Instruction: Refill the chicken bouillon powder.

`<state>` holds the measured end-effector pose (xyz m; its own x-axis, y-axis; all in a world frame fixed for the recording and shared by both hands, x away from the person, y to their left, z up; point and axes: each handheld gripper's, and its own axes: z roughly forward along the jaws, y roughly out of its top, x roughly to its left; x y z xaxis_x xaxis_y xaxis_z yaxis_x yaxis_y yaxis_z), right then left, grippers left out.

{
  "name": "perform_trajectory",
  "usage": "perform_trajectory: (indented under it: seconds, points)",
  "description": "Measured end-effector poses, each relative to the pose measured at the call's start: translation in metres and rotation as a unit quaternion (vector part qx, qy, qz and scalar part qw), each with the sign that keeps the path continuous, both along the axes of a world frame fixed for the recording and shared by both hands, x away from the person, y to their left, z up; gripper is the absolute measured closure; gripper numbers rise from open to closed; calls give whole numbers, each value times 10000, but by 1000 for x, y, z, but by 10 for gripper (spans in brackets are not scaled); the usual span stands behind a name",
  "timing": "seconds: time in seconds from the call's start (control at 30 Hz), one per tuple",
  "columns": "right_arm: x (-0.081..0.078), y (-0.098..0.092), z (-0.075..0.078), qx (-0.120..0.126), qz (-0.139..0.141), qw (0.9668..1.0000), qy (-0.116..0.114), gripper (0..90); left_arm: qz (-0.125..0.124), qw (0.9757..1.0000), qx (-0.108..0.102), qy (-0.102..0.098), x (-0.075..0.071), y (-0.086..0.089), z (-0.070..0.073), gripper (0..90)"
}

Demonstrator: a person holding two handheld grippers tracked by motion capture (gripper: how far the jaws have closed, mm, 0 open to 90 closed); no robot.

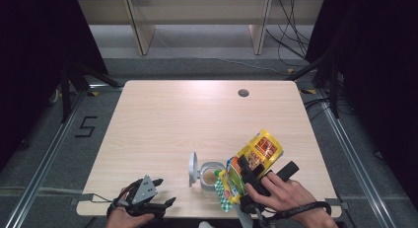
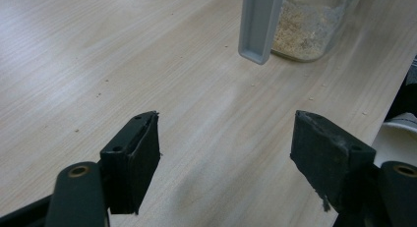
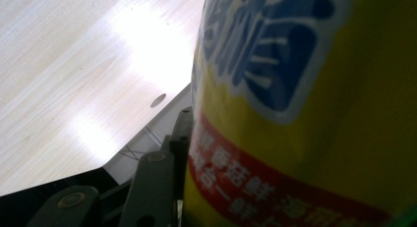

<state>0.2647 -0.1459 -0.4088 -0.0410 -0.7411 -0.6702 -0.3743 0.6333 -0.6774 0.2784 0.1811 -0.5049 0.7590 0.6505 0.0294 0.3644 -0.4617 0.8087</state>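
Observation:
A clear jar (image 1: 211, 176) with beige grains in it stands near the table's front edge, its grey flip lid (image 1: 193, 169) standing open at its left. My right gripper (image 1: 245, 170) is shut on a yellow snack bag (image 1: 261, 150), which is held tilted with its green lower end (image 1: 227, 188) beside the jar's right rim. In the right gripper view the yellow snack bag (image 3: 305, 114) presses against one black finger (image 3: 162, 178). My left gripper (image 1: 165, 191) rests open at the front left, with nothing between its fingers. Its own view has the left gripper (image 2: 226, 138) facing the jar (image 2: 305, 30) and lid (image 2: 258, 25).
The light wooden table (image 1: 172, 119) has a round cable hole (image 1: 243, 93) at the back right. Small crumbs (image 2: 311, 98) lie on the wood near the jar. Beyond the table stand pale shelving legs (image 1: 140, 30) and loose cables (image 1: 291, 35).

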Motion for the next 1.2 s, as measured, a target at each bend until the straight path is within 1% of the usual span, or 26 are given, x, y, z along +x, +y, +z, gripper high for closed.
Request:
perform_trajectory:
  seconds: [0.03, 0.07, 0.13, 0.17, 0.2, 0.23, 0.27, 0.3, 0.33, 0.37, 0.47, 0.5, 0.6, 0.67, 0.8, 0.83, 0.9, 1.0, 1.07, 1.13, 1.2]
  points:
    - [0, 0, 0, -14, 1, 10000, -3, 635, -1, 10000, 16, -3, 0, 0, 0, 261]
    - [0, 0, 0, 28, 27, 10000, -22, 634, 0, 10000, 14, -2, 0, 0, 0, 261]
    - [0, 0, -1, 21, -20, 10000, 5, 635, -1, 10000, 24, -3, 0, 0, 0, 261]
    - [1, 1, -2, -41, 89, 10000, -1, 635, -4, 10000, 29, -2, 0, 1, 0, 261]
    - [0, 0, -3, 47, -15, 10000, 20, 634, -4, 10000, 28, -6, 0, 1, 0, 261]
    - [1, 1, -3, 20, 28, 10000, 10, 635, -6, 10000, 29, -6, 0, 1, 0, 261]
    - [1, 0, -3, 26, 36, 10000, -3, 635, 2, 10000, -18, 4, 0, 0, 0, 261]
    - [0, 1, -2, 18, 40, 10000, -15, 635, -1, 10000, 27, -7, 0, 1, 0, 261]
    - [0, 1, -2, 7, 38, 10000, -13, 635, 0, 10000, 14, -7, 0, 0, 0, 261]
    - [1, 1, -2, -34, 100, 9999, -12, 635, -4, 10000, 29, -9, 0, 0, 0, 261]
    - [0, 1, -2, -12, 90, 10000, -8, 635, -2, 10000, 27, -6, 0, 0, 0, 261]
    - [0, 0, -2, 60, -3, 10000, 2, 635, 0, 10000, 14, -7, 0, 0, 0, 261]
    - [0, 0, -1, 72, 36, 10000, -1, 635, 0, 10000, 19, -7, 0, 0, 0, 261]
    - [0, 0, -1, 24, 41, 10000, -10, 635, -2, 10000, 25, -7, 0, 0, 0, 261]
    - [0, 0, -1, 27, 45, 10000, -9, 635, 3, 10000, -13, 2, 0, 0, 0, 261]
    - [0, 0, -1, 25, 46, 10000, -11, 635, 0, 10000, 23, -4, 0, 0, 0, 261]
    - [0, 0, 0, 2, 21, 10000, 9, 635, -2, 10000, 28, -1, 0, 0, 0, 261]
    - [0, -1, -1, 104, 1, 9999, 39, 635, 2, 10000, 0, 4, 0, 0, 0, 261]
    - [0, 0, 0, 12, 10, 10000, 22, 635, -15, 10000, 61, -2, 0, 1, 0, 261]
    - [0, -1, 0, 23, 18, 10000, 25, 635, -27, 10000, 91, -3, 1, 1, 0, 261]
    - [0, 0, 0, 32, 18, 10000, 25, 635, -30, 10000, 76, 1, 1, 1, 0, 261]
